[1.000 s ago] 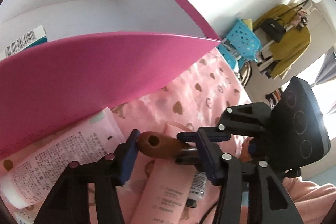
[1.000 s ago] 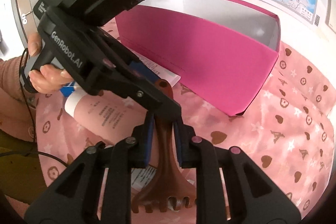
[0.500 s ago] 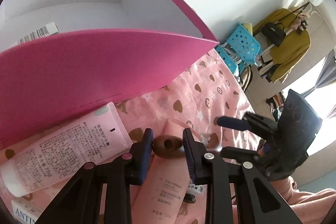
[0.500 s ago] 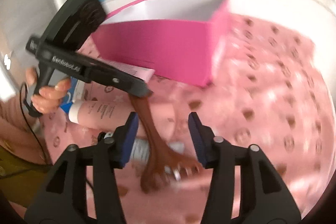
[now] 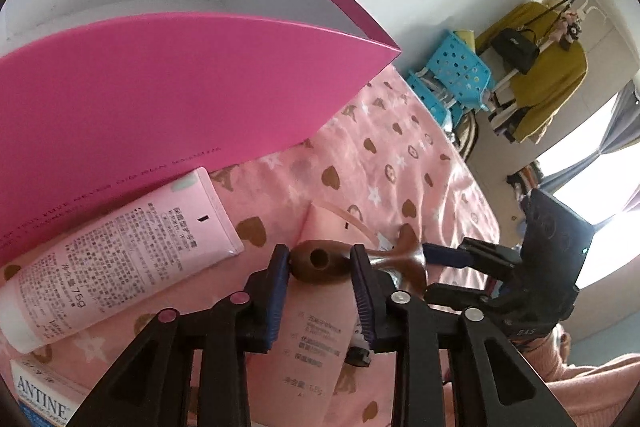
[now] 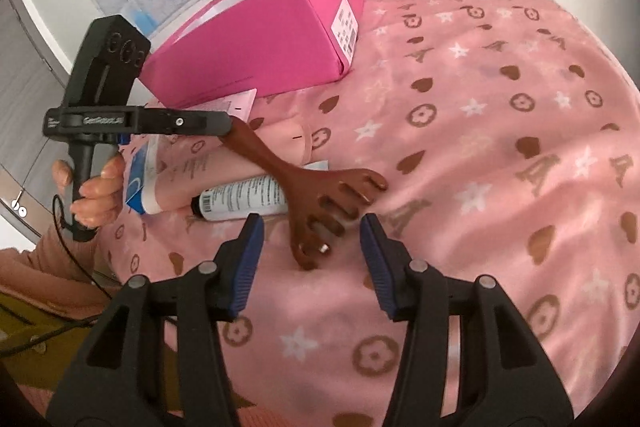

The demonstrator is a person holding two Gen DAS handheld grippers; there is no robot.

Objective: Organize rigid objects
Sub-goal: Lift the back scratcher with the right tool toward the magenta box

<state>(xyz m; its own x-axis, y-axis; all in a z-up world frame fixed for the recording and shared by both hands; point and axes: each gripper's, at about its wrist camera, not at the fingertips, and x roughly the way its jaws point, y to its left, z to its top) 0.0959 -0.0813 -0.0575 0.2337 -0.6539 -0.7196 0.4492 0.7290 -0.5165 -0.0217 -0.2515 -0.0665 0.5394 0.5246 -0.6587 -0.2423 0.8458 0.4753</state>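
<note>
Left gripper (image 5: 320,275): is pinching the handle end of the brown massager (image 6: 320,199).
Right gripper (image 6: 312,263): is standing spread around the claw end, not touching.
Massager: is resting partly on the tubes (image 5: 116,259), near the pink box (image 5: 180,99).
Advice: lifting level, clearing the box wall, then lowering it inside.

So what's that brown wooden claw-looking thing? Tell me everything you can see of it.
The brown claw tool looks like glossy dark wood: a slim handle widening into a fan of curved prongs, at least one tipped with a small metal ball. Its rounded handle end has a hole through it. The left hand-held gripper is shut on that end, holding the handle up at a slant, while the prongs reach down to the pink blanket, crossing a white bottle. The right hand-held gripper is open around the prongs, not touching.
</note>
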